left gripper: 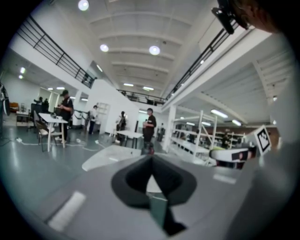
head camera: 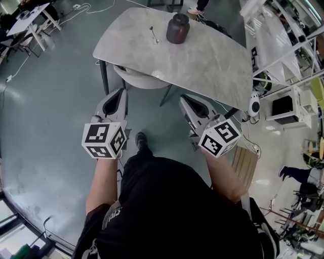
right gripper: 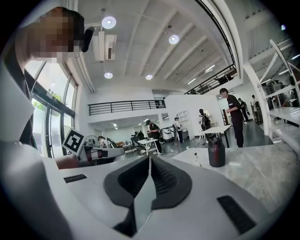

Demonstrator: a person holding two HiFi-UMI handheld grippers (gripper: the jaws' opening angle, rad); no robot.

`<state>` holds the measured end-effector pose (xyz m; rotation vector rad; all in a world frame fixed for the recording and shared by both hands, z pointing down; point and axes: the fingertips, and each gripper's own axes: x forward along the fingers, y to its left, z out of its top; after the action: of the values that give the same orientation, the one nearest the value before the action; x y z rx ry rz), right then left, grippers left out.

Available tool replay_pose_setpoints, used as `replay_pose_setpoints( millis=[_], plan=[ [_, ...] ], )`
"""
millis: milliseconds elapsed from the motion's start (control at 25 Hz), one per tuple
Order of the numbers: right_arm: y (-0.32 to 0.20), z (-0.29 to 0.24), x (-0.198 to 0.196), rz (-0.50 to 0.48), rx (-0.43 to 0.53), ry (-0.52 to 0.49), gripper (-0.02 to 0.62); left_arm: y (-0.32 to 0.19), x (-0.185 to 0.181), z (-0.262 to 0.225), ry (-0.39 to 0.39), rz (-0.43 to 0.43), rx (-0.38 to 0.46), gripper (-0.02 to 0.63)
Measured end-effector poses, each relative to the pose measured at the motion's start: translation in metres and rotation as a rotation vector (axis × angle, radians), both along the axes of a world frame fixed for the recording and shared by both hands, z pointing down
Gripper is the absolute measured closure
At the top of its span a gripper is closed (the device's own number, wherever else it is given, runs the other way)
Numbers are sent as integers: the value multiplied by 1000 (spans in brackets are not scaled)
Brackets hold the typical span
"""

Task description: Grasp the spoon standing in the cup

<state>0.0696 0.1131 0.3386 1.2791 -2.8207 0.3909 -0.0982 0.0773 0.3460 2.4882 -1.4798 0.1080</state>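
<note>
Grippers short of worktop (head camera: 212, 60). Left gripper (head camera: 120, 96): jaws clenched, empty. Spoon (head camera: 154, 34): on worktop's far part, just left of dark cup (head camera: 177, 28), apart from it. Right gripper (head camera: 185, 99): jaws clenched, empty.

Large open workshop or lab hall. A grey stone-look tabletop (head camera: 212, 66) stands on a polished grey-green concrete floor (head camera: 50, 111). Right of the tabletop run white metal shelving racks (head camera: 283, 35) holding equipment. Beyond its far left corner sit white work tables (head camera: 30, 20), with cables (head camera: 83, 7) trailing over the floor. Past the tabletop, several people (right gripper: 232, 117) stand by more white tables. High above it spans a white ribbed ceiling (right gripper: 140, 42) with round lamps (right gripper: 108, 22). A mezzanine balcony with black railing (right gripper: 126, 107) lines the far wall, and tall windows (right gripper: 51, 108) rise to the left.
</note>
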Motion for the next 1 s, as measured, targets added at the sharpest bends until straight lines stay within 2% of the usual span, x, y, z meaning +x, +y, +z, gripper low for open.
replay_pose_setpoints(
  millis=[240,560,1000],
  plan=[
    [-78,3,-33,0,-29,-12,585,-84,-30,2,-1,7,-21,598],
    [-143,11,-52,50,-55,-12,586,-153,-54,21,-1,54,-67,598],
    [-170,26,-46,72,-92,-40,588,-182,-43,31,20,91,-98,598]
  ],
)
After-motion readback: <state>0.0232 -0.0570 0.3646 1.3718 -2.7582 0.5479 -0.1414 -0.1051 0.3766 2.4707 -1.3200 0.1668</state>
